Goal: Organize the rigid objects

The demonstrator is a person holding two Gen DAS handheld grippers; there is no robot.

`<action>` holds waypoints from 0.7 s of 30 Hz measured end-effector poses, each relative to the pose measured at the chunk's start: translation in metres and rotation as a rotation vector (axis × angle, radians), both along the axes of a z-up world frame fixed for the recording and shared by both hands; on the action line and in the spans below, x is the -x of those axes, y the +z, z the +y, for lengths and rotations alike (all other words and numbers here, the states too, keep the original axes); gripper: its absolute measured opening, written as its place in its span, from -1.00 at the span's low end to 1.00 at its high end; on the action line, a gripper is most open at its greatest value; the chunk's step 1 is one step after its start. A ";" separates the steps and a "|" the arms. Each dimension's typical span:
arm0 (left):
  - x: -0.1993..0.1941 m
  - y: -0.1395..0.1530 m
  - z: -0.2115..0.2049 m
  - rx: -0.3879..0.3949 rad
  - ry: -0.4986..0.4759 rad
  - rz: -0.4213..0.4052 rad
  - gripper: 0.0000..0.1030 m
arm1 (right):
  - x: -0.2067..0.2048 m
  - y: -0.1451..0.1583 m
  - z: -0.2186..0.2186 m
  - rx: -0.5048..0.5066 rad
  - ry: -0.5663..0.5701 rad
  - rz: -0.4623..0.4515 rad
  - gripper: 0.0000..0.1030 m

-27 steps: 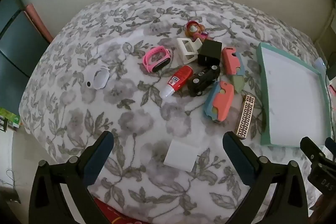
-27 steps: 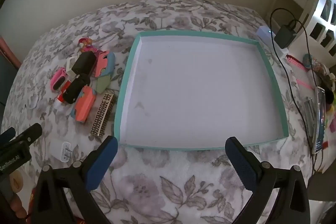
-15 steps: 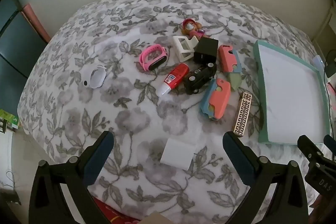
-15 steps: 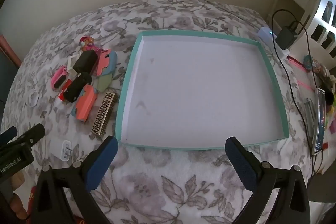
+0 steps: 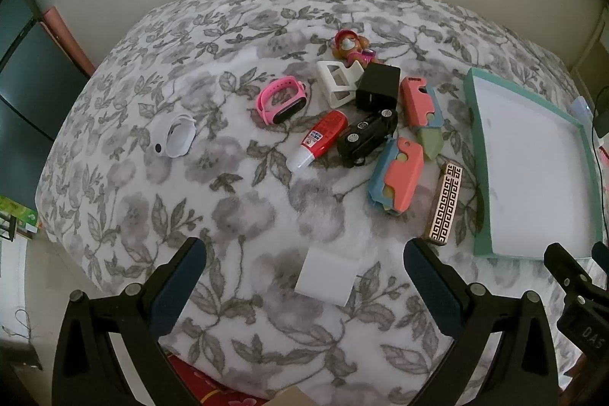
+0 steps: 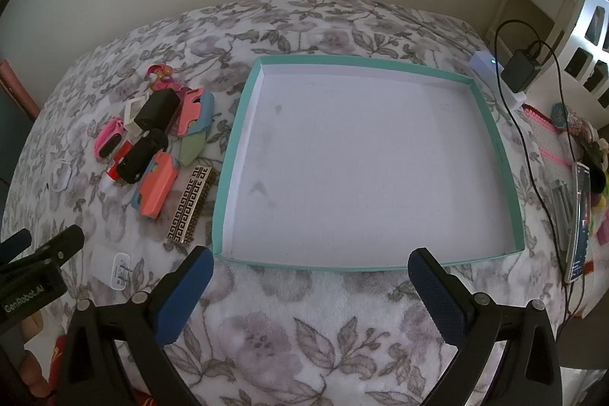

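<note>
On the floral bed cover (image 5: 243, 215), from the left: a white band (image 5: 173, 136) lies apart, then a cluster of pink watch (image 5: 282, 100), red glue tube (image 5: 318, 140), black toy car (image 5: 367, 136), black box (image 5: 378, 87), two coral-and-blue cases (image 5: 397, 180) and a patterned bar (image 5: 444, 205), with a white charger (image 5: 326, 274) nearer the camera. The teal tray (image 6: 498, 155) sits just right of the cluster, holding nothing. Left gripper (image 5: 304, 267) hovers above the charger, right gripper (image 6: 310, 267) above the tray's near rim; both sets of jaws stand wide apart, gripping nothing.
</note>
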State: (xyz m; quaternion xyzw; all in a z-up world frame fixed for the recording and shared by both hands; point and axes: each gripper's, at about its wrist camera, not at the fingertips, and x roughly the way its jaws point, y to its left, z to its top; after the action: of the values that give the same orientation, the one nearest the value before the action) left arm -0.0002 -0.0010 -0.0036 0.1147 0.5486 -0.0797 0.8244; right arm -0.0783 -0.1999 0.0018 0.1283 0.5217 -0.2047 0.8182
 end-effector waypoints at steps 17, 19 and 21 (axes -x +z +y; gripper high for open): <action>0.001 -0.001 0.000 0.000 -0.002 -0.001 1.00 | 0.000 0.000 0.000 0.001 0.001 0.001 1.00; 0.001 -0.001 0.000 -0.002 0.000 -0.001 1.00 | 0.000 0.000 0.001 0.002 0.001 0.001 1.00; 0.001 -0.002 0.001 -0.004 0.000 -0.001 1.00 | 0.000 0.000 0.001 0.001 0.000 0.002 1.00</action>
State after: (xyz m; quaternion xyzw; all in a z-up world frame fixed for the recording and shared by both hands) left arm -0.0012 -0.0005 -0.0054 0.1161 0.5485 -0.0785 0.8243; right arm -0.0782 -0.1994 0.0014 0.1275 0.5222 -0.2050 0.8179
